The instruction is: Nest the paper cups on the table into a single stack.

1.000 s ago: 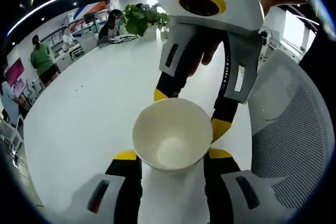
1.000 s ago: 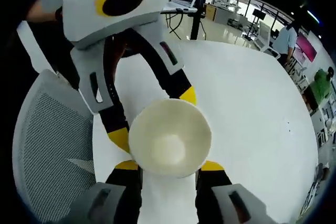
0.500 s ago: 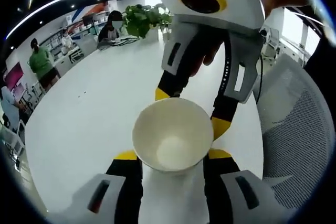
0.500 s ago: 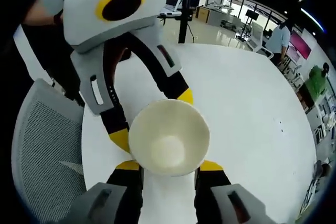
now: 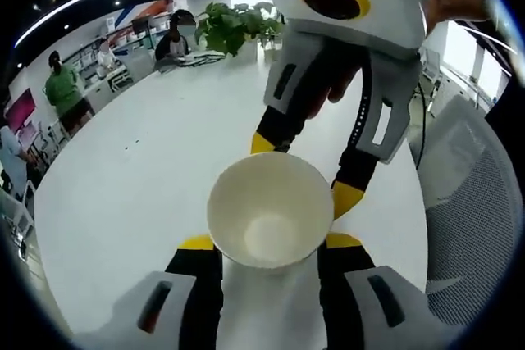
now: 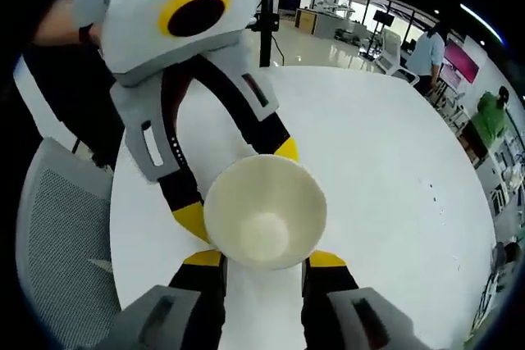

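Room: open office behind my views, with desks, a potted plant (image 5: 234,26) and people standing far off.
Worktop: big white round worktop (image 5: 139,161) under both my tongs, bare around the cup; it spreads wide in the right gripper view (image 6: 385,170).
Chair: grey mesh chair (image 5: 476,219) just beside the worktop edge, seen too in the right gripper view (image 6: 57,235).
Left tongs: my left tongs (image 5: 269,242) are closed on the paper cup, one yellow-tipped jaw on each side of its wall.
Right tongs: my right tongs (image 6: 264,258) grip the same cup from the opposite side, jaws likewise pressed against it.
Paper cup: white paper cup (image 5: 269,209) sits mouth-up between all four jaws, above the worktop; whether another cup is nested inside, I cannot tell.
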Motion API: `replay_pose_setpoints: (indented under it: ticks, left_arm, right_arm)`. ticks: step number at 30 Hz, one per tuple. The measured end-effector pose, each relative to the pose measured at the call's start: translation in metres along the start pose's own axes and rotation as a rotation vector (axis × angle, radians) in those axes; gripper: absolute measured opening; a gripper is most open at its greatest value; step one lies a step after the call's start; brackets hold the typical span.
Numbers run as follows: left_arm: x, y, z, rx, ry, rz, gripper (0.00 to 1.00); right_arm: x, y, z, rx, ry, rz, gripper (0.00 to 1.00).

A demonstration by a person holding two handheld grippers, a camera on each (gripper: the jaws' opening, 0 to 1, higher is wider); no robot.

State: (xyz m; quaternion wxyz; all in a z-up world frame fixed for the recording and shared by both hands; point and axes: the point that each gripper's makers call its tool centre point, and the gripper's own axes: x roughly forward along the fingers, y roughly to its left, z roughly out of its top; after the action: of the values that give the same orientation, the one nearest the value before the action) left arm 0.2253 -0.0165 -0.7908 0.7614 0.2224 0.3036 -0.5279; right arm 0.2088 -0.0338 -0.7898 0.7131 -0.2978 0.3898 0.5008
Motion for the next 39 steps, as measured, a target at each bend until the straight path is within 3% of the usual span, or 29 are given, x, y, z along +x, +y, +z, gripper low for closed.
replay_pose_setpoints:
  ticks: [11, 22, 31, 39]
  left_arm:
    - [-0.003, -0.003, 0.001, 0.002, 0.006, -0.005, 0.46]
    - [-0.022, 0.004, -0.002, -0.032, 0.008, 0.059, 0.59]
    - [-0.043, 0.002, -0.009, -0.112, -0.045, 0.106, 0.61]
    - [-0.064, -0.002, -0.025, -0.196, -0.085, 0.171, 0.62]
  right_arm:
    - [0.001, 0.002, -0.001, 0.016, -0.007, 0.018, 0.34]
    - [-0.004, 0.005, -0.014, 0.083, 0.002, 0.004, 0.54]
    - [-0.016, 0.005, -0.02, 0.131, -0.032, -0.018, 0.58]
    - [-0.025, 0.009, -0.024, 0.225, -0.122, -0.052, 0.64]
